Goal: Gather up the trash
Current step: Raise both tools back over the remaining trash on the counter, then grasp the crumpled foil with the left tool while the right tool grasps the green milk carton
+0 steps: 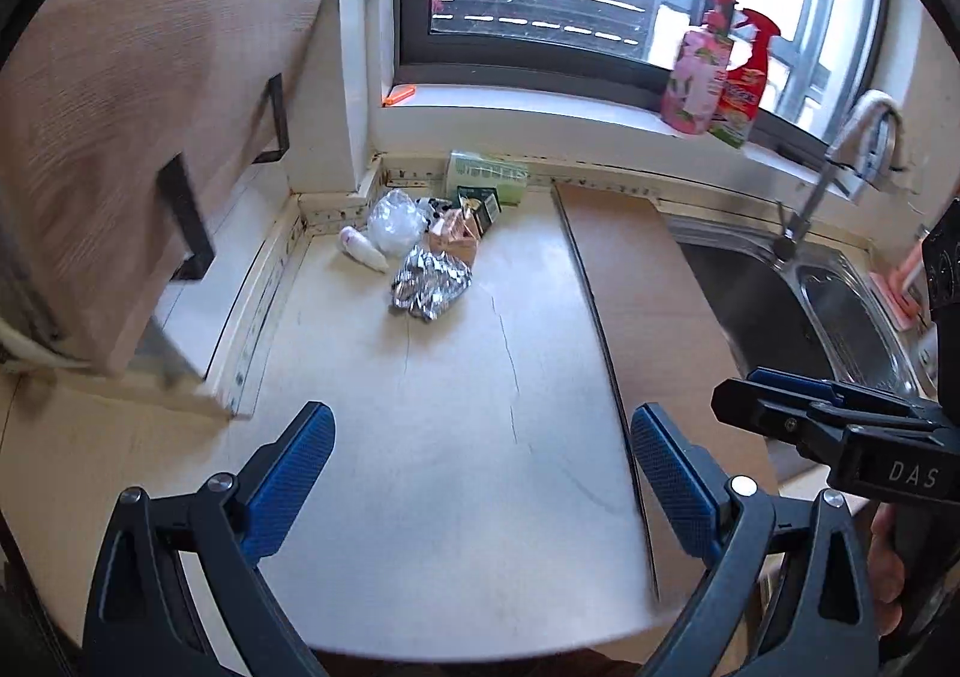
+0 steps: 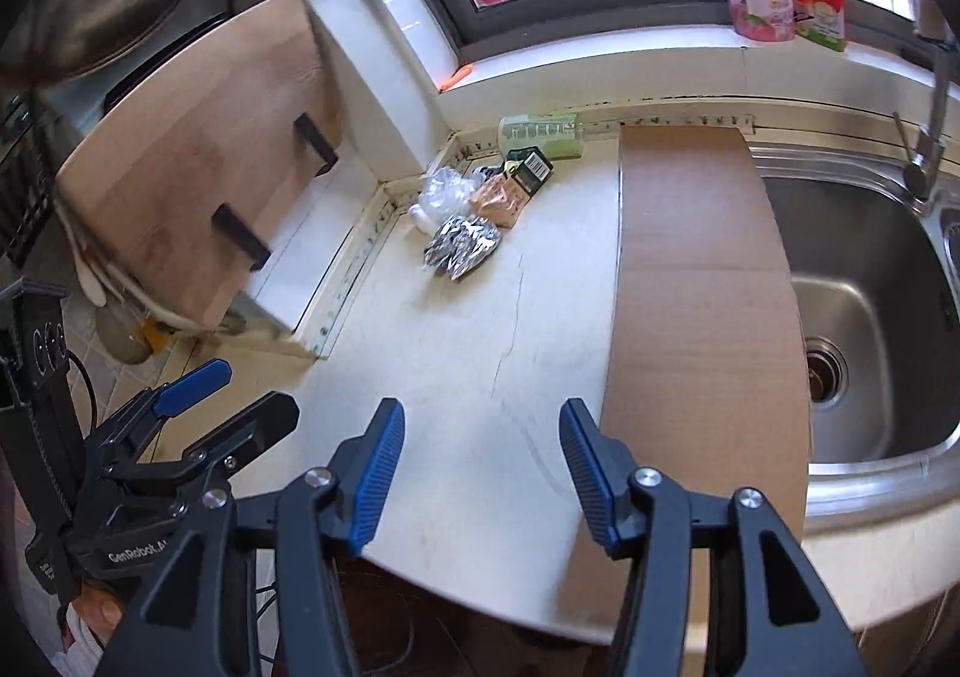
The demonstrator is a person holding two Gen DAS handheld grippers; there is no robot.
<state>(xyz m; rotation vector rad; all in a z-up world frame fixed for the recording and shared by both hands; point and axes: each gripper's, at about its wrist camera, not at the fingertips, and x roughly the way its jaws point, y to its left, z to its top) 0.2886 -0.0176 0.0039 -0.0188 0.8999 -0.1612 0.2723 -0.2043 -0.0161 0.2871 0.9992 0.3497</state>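
A heap of trash lies in the far corner of the white counter: crumpled silver foil, a clear plastic bag, a small white wad, a torn brown carton, a dark box and a pale green pack. My left gripper hovers open over the near counter, nothing between its blue pads. My right gripper is open too, near the front edge, well short of the heap. Each gripper shows at the edge of the other's view.
A brown cardboard sheet lies across the counter and the steel sink on the right, with a tap. A wooden board with black brackets leans at left. Pink and red bottles stand on the windowsill.
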